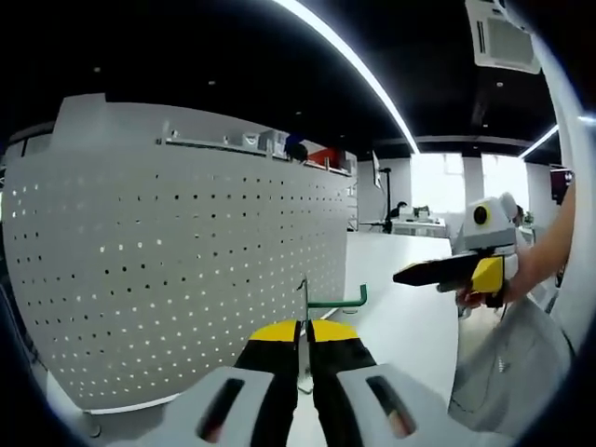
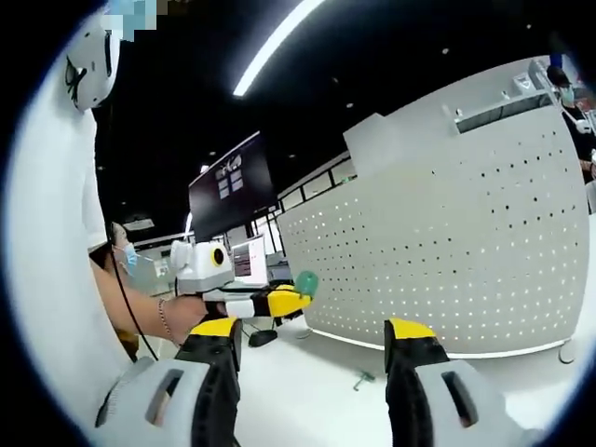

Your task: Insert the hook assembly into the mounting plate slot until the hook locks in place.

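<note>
Left gripper (image 1: 304,337): jaws closed together on the hook assembly (image 1: 321,307), a thin metal stem rising between the yellow tips with a green hooked arm reaching right. The assembly sits just in front of the white perforated mounting plate (image 1: 177,261), near its lower right area; contact with the plate cannot be determined. Right gripper (image 2: 312,340): jaws spread wide apart, nothing between them, held well off the plate above the white table (image 2: 307,391). In the left gripper view it appears at right (image 1: 447,272), held by a person's hand (image 1: 521,275). A small grey item (image 2: 363,380) lies on the table near the plate's base.
</note>
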